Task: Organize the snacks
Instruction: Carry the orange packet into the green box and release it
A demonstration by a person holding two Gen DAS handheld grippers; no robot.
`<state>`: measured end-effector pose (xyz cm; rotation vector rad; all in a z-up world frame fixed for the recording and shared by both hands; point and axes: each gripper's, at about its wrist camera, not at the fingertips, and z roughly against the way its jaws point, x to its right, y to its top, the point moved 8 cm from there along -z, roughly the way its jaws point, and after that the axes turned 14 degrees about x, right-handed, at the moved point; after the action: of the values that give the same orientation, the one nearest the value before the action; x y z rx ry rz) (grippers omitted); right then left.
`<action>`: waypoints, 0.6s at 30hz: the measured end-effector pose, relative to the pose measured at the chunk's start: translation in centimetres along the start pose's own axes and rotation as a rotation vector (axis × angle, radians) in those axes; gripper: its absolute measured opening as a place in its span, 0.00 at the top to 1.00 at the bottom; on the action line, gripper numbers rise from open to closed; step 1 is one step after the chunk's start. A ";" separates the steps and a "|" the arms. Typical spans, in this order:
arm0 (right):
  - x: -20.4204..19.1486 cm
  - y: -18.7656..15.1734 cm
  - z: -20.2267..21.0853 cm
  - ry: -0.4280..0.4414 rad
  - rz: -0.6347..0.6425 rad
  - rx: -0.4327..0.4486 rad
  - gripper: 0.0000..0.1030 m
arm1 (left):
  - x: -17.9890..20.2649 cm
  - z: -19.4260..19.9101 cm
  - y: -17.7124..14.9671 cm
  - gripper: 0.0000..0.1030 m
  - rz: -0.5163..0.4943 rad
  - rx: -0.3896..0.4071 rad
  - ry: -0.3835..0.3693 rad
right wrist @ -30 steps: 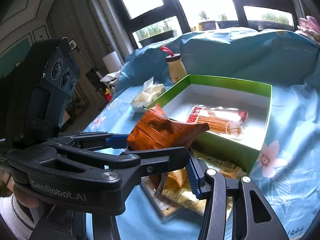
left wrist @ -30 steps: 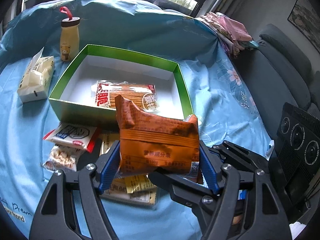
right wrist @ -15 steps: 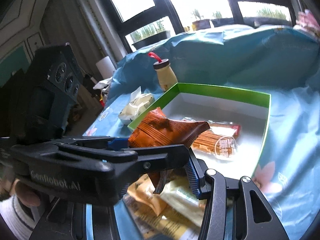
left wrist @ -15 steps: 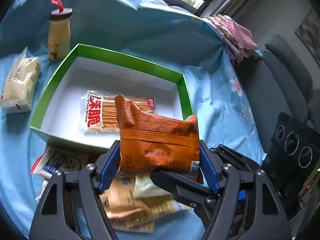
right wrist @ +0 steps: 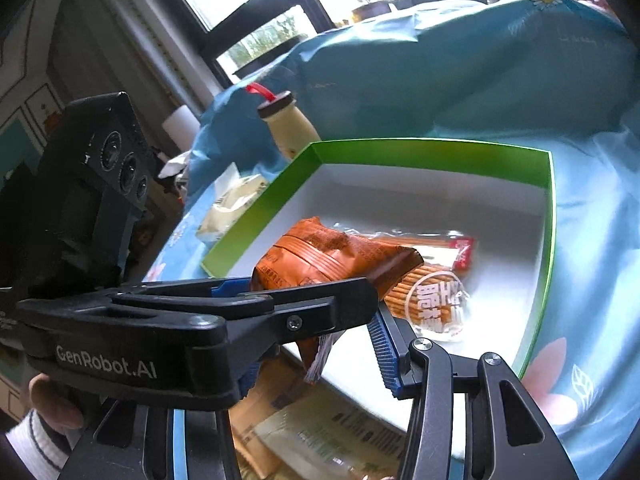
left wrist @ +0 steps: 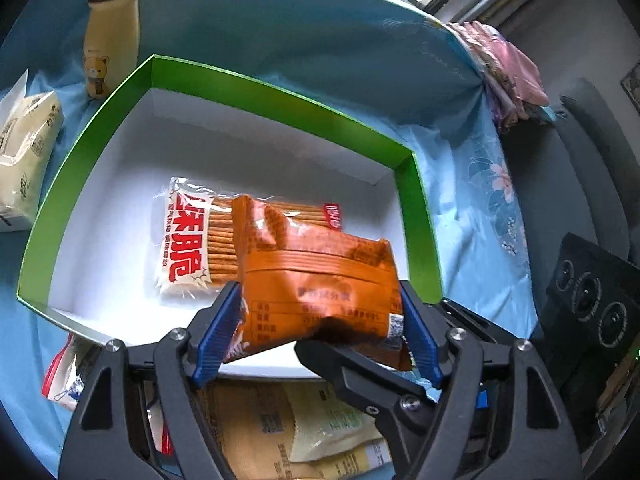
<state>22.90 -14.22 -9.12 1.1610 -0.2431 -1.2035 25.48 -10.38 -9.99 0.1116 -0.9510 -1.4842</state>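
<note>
My left gripper [left wrist: 316, 332] is shut on an orange snack packet [left wrist: 316, 280] and holds it over the near edge of the green box [left wrist: 256, 92]. A clear packet of biscuit sticks [left wrist: 192, 236] lies on the box's white floor. In the right wrist view the left gripper crosses in front, with the orange packet [right wrist: 332, 256] above the box [right wrist: 432, 148] and the sticks [right wrist: 432, 296]. My right gripper [right wrist: 316, 360] stands open and empty just below the packet. Several yellow and beige packets [left wrist: 304, 428] lie on the cloth in front of the box.
A yellow drink bottle [left wrist: 112, 44] with a red strap stands behind the box's far left corner. A tissue pack [left wrist: 24, 148] lies to the left. A red-and-white packet [left wrist: 64, 376] lies at the near left. Folded pink cloth [left wrist: 508, 68] and a grey sofa [left wrist: 592, 168] are at the right.
My left gripper has carried the orange packet forward, from in front of the box to over its near edge. The right gripper has followed alongside, still open.
</note>
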 end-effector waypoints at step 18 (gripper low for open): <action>3.5 0.6 6.4 -0.183 0.031 0.079 0.26 | -3.4 7.5 0.9 0.01 0.004 0.133 0.112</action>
<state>20.27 -20.72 -7.22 1.1115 -0.4482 -1.2835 22.42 -3.74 -6.17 0.2862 -0.9574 -1.3959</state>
